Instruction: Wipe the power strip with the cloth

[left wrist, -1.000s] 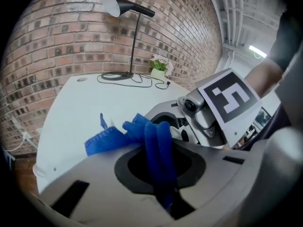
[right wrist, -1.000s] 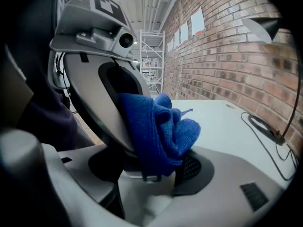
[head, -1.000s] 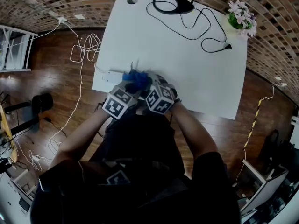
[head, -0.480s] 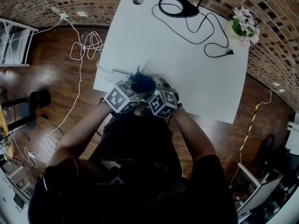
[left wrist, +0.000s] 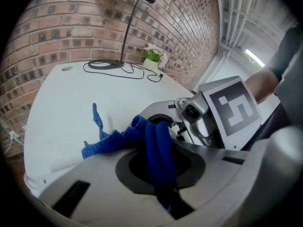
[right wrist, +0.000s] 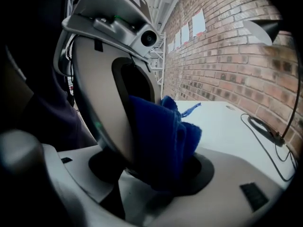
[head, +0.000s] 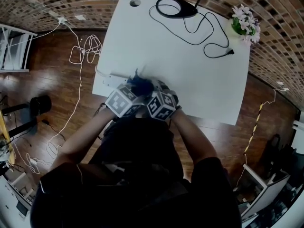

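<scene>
The power strip [head: 113,78] lay along the near left edge of the white table [head: 199,75], a long, pale, hard-cased bar with its white lead trailing off to the wooden floor. The blue cloth [head: 140,85] was bunched at its right end; whether it touched the casing could not be told. The left gripper [left wrist: 163,174] had its jaws drawn narrow, pinching a fold of the cloth, which looked soft, thick and napped, with a loose thread sticking up. The right gripper [right wrist: 156,174] had its jaws wide, with the cloth's bulk and the left gripper's tip between them, and no clear squeeze on the fabric. To wipe well, the pinched wad probably needed to be laid flat on the strip's top and drawn lengthwise with light pressure, while the right gripper pinned the light casing so it did not skid on the smooth tabletop. Sockets and ridges would likely snag loose pile.
</scene>
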